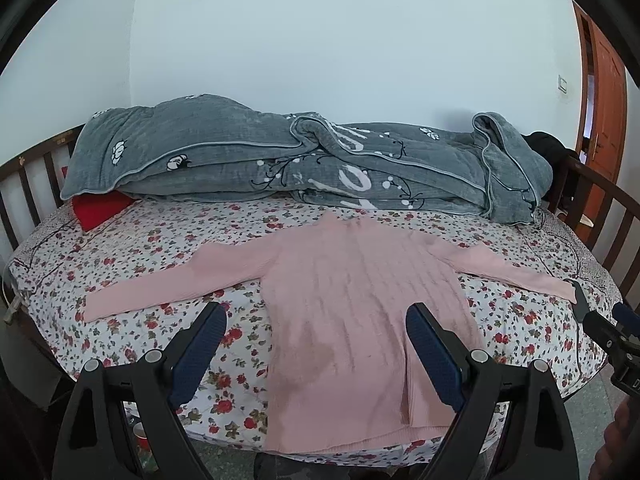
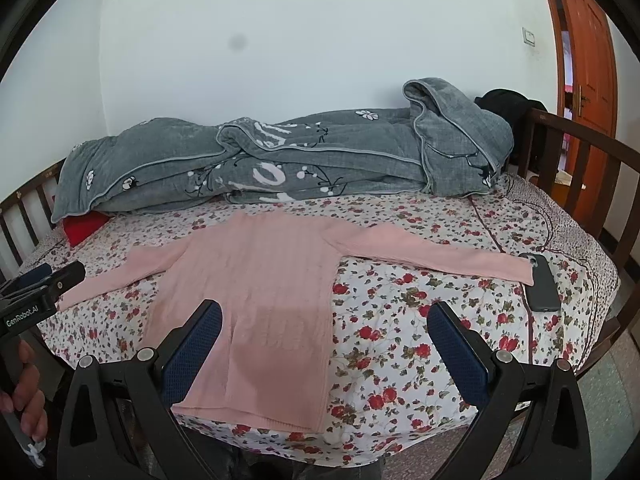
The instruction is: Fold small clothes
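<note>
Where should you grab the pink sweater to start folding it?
Probably a cuff: the pink sweater lies flat with both sleeves spread out. The right gripper, open, could pinch the right sleeve end from the bed's near edge, avoiding the phone.

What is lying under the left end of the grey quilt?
A red item sticks out from under the grey quilt. Only its corner shows; the rest is covered.

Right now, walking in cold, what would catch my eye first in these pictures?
A pink sweater lies flat in the middle of the flowered bed, both sleeves stretched out wide. Behind it, against the wall, a rumpled grey quilt runs along the bed. Both tools, left and right, hang open above the near edge, and a dark phone lies by the sweater's right cuff.
</note>
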### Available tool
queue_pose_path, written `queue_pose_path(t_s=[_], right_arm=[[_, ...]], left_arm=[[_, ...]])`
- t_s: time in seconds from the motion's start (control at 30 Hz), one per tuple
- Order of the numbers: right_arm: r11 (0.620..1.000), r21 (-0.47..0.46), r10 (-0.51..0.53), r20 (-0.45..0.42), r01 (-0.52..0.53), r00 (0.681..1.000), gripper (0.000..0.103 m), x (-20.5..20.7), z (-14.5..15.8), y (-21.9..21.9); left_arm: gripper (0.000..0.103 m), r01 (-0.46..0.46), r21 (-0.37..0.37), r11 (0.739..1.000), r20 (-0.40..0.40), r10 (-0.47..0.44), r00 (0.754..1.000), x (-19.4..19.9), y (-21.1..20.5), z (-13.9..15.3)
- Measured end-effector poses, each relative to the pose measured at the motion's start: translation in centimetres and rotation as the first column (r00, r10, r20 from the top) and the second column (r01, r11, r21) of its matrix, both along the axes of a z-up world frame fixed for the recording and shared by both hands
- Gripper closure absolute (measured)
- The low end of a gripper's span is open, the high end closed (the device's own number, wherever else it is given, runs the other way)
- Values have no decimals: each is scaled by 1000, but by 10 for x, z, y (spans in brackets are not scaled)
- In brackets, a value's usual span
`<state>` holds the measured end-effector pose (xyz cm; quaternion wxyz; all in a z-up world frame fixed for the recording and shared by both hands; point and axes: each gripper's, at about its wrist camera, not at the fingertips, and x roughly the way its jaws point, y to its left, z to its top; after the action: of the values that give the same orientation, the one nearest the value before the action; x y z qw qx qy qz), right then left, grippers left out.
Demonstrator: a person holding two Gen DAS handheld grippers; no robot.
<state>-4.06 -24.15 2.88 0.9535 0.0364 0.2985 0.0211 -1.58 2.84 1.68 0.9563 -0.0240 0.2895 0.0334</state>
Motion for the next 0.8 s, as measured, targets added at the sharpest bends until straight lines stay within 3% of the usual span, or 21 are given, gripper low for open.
queue_pose_path(t_s=[0.8], right_arm=[[1000,-5,20,-17,-20,1000,2,-3,-5,9]], left_arm=[[12,-15,-23,1000,-14,15,1000,-2,8,-3]])
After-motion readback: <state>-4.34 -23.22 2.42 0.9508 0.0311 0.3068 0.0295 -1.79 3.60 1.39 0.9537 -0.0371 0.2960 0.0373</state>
